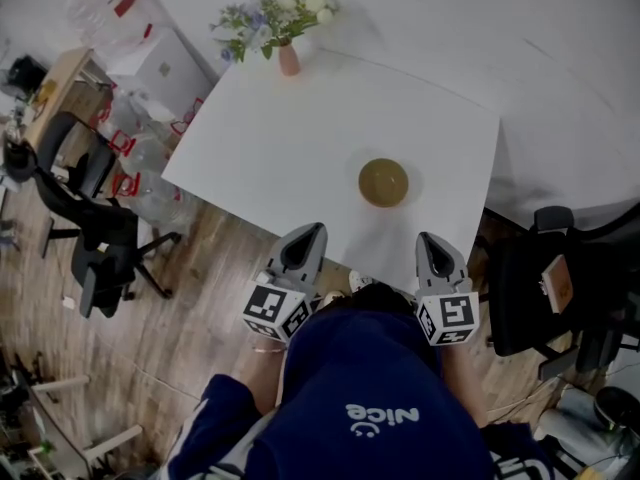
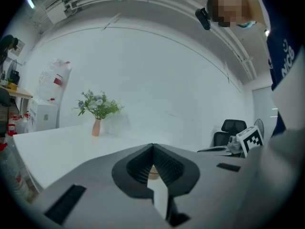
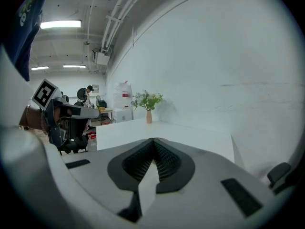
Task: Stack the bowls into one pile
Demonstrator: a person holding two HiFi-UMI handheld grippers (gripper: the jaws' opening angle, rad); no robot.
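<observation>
With my left gripper (image 1: 308,232) and right gripper (image 1: 429,240) both pinched shut on nothing, the bowls (image 1: 383,182) sit as one brown pile on the table (image 1: 280,138) at my twelve o'clock, where a careless forward swing of closed tips could shove or topple them.

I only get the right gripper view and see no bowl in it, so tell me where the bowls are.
Observer: The head view shows a brown bowl on the white table, ahead of the right gripper and slightly to its left.
Operator: Report the left gripper's jaws.
Observer: The left gripper is shut with nothing between its jaws, near the table's near edge.
Operator: Say whether other bowls lie loose.
Observer: No second bowl shows apart from it; from above I cannot tell whether it is a stack.
</observation>
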